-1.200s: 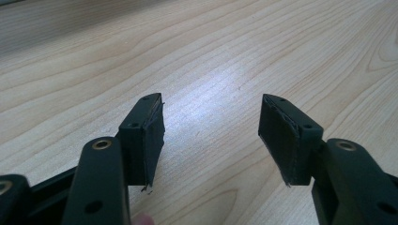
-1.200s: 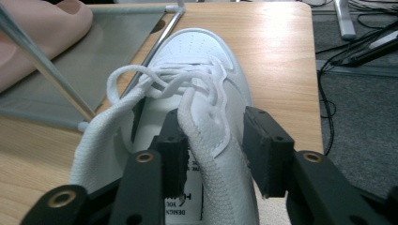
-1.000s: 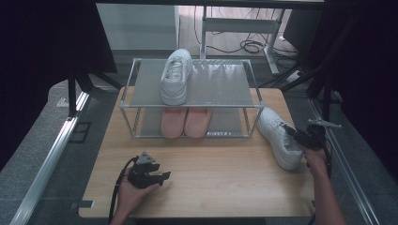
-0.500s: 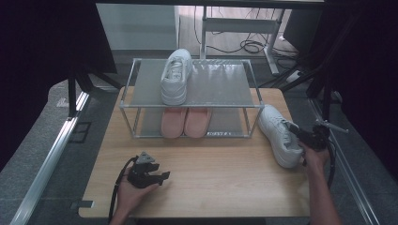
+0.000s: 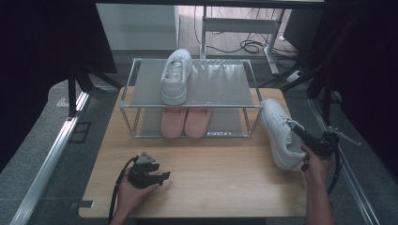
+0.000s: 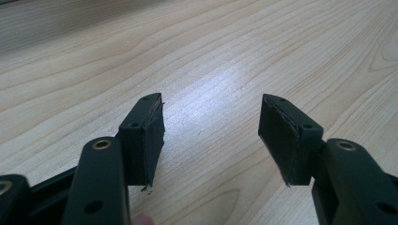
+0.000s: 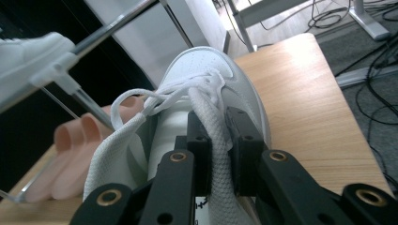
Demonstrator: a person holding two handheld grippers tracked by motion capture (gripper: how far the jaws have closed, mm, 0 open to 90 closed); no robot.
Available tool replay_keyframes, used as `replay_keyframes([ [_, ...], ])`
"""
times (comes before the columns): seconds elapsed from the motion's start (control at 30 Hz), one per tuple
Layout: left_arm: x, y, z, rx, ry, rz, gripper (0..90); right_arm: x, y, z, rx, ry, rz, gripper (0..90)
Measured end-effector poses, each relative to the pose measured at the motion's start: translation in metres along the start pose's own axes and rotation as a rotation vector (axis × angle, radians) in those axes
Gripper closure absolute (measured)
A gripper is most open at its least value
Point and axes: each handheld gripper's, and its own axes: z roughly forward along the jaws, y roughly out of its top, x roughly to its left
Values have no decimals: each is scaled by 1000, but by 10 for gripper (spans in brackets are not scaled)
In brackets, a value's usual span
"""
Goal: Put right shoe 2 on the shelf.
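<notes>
A white sneaker (image 5: 279,132) lies on the wooden table (image 5: 211,173) just right of a two-level metal rack (image 5: 192,101). My right gripper (image 5: 300,133) is shut on the sneaker's side wall near the heel opening; the right gripper view shows that white wall (image 7: 217,140) pinched between the two black jaws, laces and toe ahead. A second white sneaker (image 5: 175,76) sits on the rack's top shelf. A pink pair of shoes (image 5: 185,122) rests on the lower shelf. My left gripper (image 5: 159,177) lies low on the table front left, open, with bare wood between its fingers (image 6: 145,136).
The rack's right half of the top shelf (image 5: 220,84) is bare. Dark curtains and a metal rail (image 5: 51,154) flank the table. Cables (image 5: 244,47) and a desk frame stand on the floor behind.
The right hand and gripper have shifted slightly along the sneaker's heel and closed on its side. The left gripper has stayed put.
</notes>
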Motion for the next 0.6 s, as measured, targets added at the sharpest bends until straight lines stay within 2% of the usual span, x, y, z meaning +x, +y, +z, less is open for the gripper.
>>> replay_keyframes([
  [0.17,0,0,0,0,1,1,416,5,-1,-5,-24,9,21,805],
  [0.27,0,0,0,0,0,1,415,8,-3,-11,-61,19,45,805],
  [0.37,0,0,1,2,-1,5,416,9,-3,-14,-66,23,39,805],
  [0.4,-1,0,1,3,-1,5,416,11,-3,-15,-93,33,63,805],
  [0.5,-1,0,1,4,-2,6,415,13,-2,-18,-100,40,67,805],
  [0.6,-1,0,2,6,0,2,415,16,2,-23,-132,66,88,806],
])
